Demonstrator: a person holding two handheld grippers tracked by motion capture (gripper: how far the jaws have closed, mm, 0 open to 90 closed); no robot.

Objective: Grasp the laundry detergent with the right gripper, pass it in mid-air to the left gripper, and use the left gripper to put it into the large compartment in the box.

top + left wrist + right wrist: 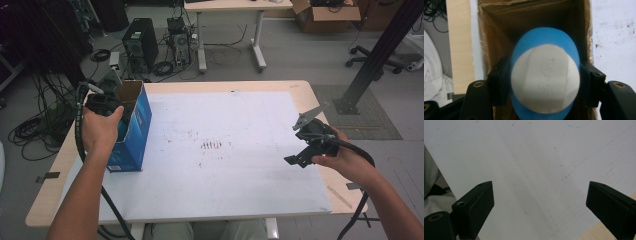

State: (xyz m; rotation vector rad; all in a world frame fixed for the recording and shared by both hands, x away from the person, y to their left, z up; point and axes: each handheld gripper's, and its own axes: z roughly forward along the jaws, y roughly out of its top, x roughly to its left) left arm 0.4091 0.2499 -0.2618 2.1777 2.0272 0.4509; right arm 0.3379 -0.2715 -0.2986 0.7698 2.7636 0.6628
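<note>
A blue cardboard box (136,131) stands upright with its top open at the left edge of the white mat (225,145). My left gripper (102,105) is held right over that opening. In the left gripper view the left gripper (545,80) is shut on a blue rounded object with a white cap-like end (545,77), seen end-on, with the box's brown inside (499,30) just behind it. At the right of the table my right gripper (300,159) hovers over the mat. In the right gripper view, my right gripper (539,202) is open, its jaws wide apart with bare mat (536,157) between them.
The wooden table (305,90) shows around the mat, its right edge close to my right hand. On the floor beyond it are a computer tower (140,42), tangled cables (35,130), another desk (230,6), a cardboard box (325,15) and a slanted black post (380,55).
</note>
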